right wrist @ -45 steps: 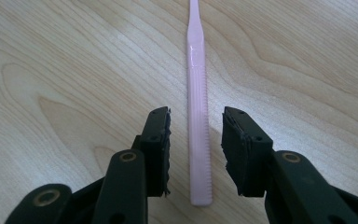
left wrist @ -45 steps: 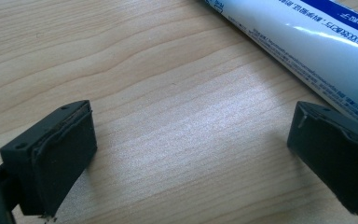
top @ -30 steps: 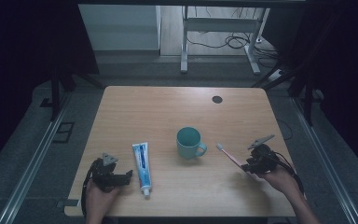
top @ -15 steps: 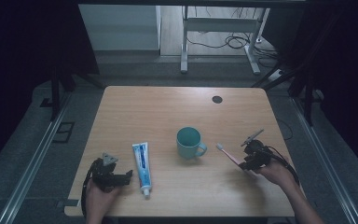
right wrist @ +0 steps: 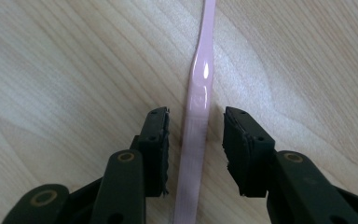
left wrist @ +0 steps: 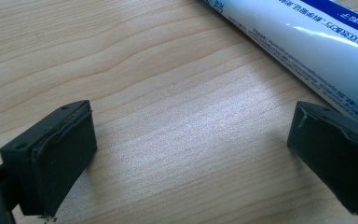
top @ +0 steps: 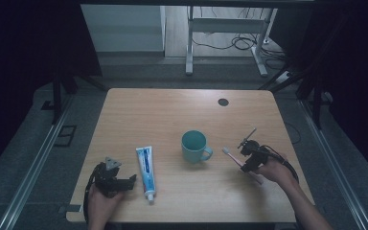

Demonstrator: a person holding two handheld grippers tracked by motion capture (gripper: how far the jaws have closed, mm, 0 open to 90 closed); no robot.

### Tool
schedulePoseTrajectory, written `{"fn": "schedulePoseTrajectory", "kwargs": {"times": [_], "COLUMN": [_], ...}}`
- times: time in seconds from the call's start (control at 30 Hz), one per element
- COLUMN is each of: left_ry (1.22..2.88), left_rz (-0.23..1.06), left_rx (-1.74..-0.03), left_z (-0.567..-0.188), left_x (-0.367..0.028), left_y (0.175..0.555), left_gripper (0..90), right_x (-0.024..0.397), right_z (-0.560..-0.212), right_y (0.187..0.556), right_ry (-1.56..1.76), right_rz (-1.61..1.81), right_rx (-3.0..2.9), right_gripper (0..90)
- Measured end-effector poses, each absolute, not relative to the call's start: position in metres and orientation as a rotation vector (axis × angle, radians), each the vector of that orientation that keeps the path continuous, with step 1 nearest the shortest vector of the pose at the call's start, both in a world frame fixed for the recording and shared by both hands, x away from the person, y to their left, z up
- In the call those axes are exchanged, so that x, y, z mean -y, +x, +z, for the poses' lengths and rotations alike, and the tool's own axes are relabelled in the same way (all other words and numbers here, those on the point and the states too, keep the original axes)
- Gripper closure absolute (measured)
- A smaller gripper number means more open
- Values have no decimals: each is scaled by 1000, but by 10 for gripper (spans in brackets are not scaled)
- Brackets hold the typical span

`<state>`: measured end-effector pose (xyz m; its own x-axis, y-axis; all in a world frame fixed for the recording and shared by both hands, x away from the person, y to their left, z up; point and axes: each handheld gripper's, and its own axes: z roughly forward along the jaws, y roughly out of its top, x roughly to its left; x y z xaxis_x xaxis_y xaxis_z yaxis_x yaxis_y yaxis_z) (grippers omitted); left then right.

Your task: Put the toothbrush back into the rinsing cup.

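High view: right gripper (top: 247, 154) over pink toothbrush (top: 242, 164), which lies right of the mug (top: 194, 146); left gripper (top: 124, 182) far off.
Right gripper view: handle runs straight between the jaws, which have just been closing, not yet touching.

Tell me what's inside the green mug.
The green mug stands upright beside the toothbrush. The high view shows only its teal inner wall, no contents; its near wall hides part of the bottom.

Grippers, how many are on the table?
2. The left gripper rests at the table's near left edge beside the toothpaste tube. The right gripper is at the right, straddling the pink toothbrush near the teal mug.
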<state>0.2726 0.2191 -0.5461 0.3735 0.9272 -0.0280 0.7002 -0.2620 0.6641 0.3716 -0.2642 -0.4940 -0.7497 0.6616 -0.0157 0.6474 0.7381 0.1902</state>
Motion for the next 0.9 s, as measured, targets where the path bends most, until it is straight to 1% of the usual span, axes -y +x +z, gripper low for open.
{"fn": "schedulePoseTrajectory", "kwargs": {"times": [0.2, 0.33, 0.37, 0.4, 0.43, 0.6, 0.9], "left_ry": [2047, 2046, 2046, 2046, 2046, 2046, 2046], "left_rz": [499, 498, 498, 498, 498, 498, 498], "left_rx": [-1398, -1399, -1399, -1399, -1399, -1400, -1400], "left_z": [-546, -546, -546, -546, -546, -546, -546], "left_x": [-219, -219, -219, -219, -219, -219, -219], "left_y": [273, 273, 273, 273, 273, 273, 273], "left_gripper": [12, 12, 12, 12, 12, 12, 12], "right_x": [259, 255, 255, 255, 254, 254, 262], "right_z": [-499, -499, -499, -499, -499, -499, -493], "right_y": [378, 384, 384, 386, 386, 388, 384], "right_ry": [1092, 1118, 1118, 1129, 1138, 1168, 1206], "right_rz": [227, 209, 209, 206, 205, 191, 293], "right_rx": [-2864, -2870, -2870, -2881, -2882, -2886, -2850], "right_gripper": [637, 709, 709, 760, 771, 782, 782]}}
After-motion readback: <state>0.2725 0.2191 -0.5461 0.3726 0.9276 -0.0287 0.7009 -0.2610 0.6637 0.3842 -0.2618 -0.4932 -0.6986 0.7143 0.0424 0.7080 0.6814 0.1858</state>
